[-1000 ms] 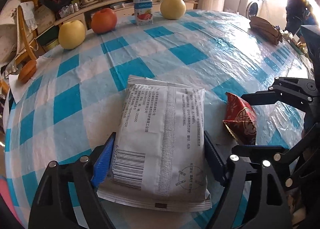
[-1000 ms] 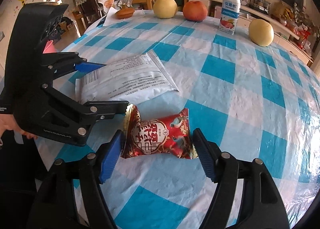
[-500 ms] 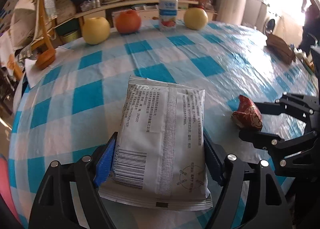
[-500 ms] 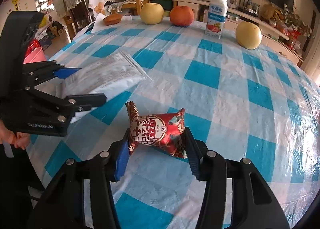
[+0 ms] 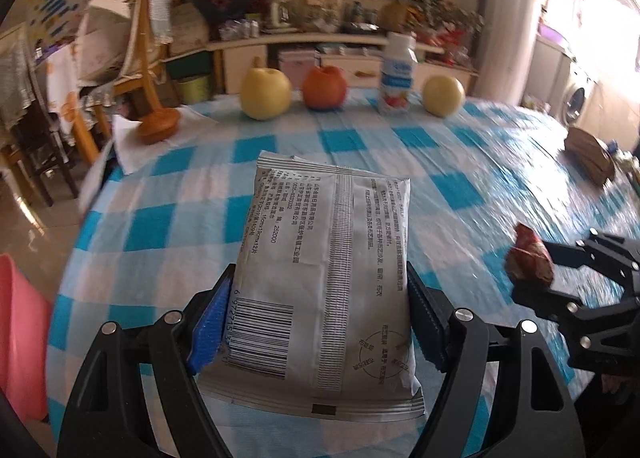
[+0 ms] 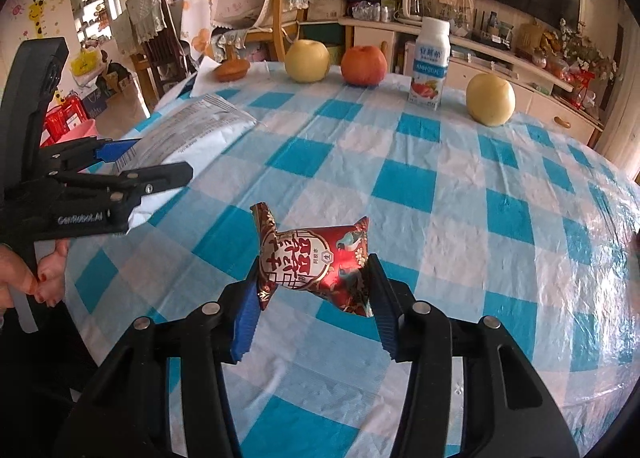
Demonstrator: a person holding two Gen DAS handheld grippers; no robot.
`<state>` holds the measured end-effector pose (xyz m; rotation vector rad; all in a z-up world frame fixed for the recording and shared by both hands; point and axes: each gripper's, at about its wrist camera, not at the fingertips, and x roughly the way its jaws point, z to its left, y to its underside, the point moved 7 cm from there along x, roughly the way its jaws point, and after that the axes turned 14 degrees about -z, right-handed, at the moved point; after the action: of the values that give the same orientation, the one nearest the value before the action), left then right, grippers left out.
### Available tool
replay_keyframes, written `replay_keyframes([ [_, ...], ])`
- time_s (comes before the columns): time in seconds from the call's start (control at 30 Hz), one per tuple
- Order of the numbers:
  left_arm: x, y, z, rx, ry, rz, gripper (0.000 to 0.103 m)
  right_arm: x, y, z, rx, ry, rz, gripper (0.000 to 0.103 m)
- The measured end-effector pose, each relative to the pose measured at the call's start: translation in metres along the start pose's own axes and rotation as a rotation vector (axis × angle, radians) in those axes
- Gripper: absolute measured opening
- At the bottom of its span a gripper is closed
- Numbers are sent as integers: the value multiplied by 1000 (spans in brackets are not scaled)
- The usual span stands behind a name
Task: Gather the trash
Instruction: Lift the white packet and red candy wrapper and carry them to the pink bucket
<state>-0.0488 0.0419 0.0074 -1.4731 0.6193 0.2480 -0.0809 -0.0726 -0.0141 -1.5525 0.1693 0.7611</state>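
Note:
A silver-grey printed packet (image 5: 328, 270) sits between the blue pads of my left gripper (image 5: 318, 324), which is shut on its sides and holds it above the checked tablecloth (image 5: 168, 194). In the right wrist view the same packet (image 6: 192, 130) sticks out of the left gripper (image 6: 124, 162) at the left. My right gripper (image 6: 312, 298) is shut on a red snack wrapper (image 6: 316, 258), crumpled between the pads and lifted off the cloth. In the left wrist view the red wrapper (image 5: 530, 258) shows in the right gripper (image 5: 536, 264) at the right.
Along the table's far edge stand a yellow pear (image 6: 307, 60), a red apple (image 6: 363, 65), a milk bottle (image 6: 430, 64) and another pear (image 6: 490, 98). A brown bun (image 6: 231, 70) lies on a napkin far left. A brown bundle (image 5: 590, 156) lies right. A pink bin (image 5: 20, 338) stands below left.
The left gripper has lifted the silver packet off the table and rolled. The right gripper has shut on the red wrapper, crumpling it, and raised it slightly.

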Motion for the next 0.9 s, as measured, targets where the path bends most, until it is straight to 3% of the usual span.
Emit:
replay_keyframes([
  [0.4,-27,-21,51,-56,-184,-104,78,-10,-24,28,20,-55,-41,51],
  [0.9,-56,-34,115,-162,-328,-178,78,2,-48,76,-2,-126,-37,51],
])
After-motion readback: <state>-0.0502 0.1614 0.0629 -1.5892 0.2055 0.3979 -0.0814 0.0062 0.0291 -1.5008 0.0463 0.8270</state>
